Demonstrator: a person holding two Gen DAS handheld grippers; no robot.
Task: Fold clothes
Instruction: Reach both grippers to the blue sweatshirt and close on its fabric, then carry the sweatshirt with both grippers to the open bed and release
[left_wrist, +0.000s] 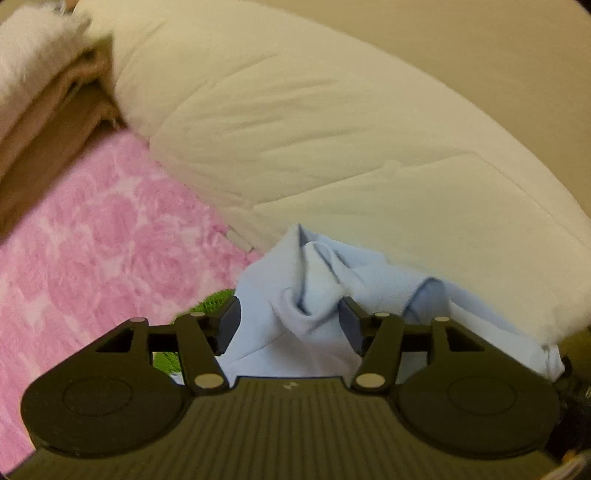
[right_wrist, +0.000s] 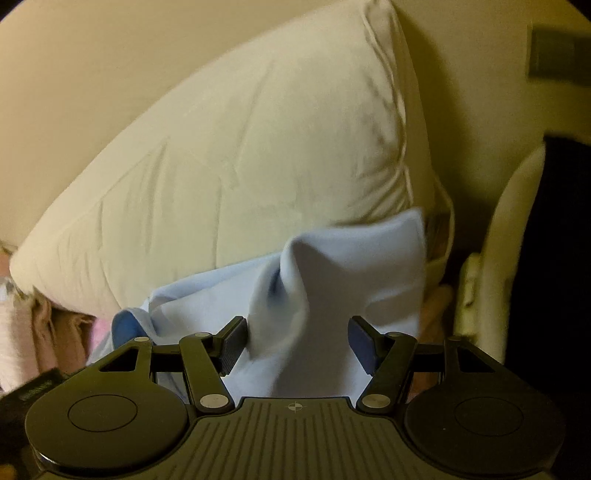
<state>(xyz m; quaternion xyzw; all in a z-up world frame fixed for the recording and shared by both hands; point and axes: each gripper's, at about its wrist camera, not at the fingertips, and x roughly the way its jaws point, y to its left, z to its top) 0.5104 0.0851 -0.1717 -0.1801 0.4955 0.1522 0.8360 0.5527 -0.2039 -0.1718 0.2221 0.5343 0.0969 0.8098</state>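
Garment gathering, early in the fold: both grippers sit at a bunched light-blue garment (left_wrist: 295, 295) against the cream duvet (left_wrist: 295, 129).

Left gripper (left_wrist: 291, 325) and right gripper (right_wrist: 297, 341) each stand with fingers wide, cloth humped between them, not pinched. Garment lies crumpled below the duvet, beside the pink blanket (left_wrist: 92, 240). Judging by this, next comes closing on an edge and spreading it flat.
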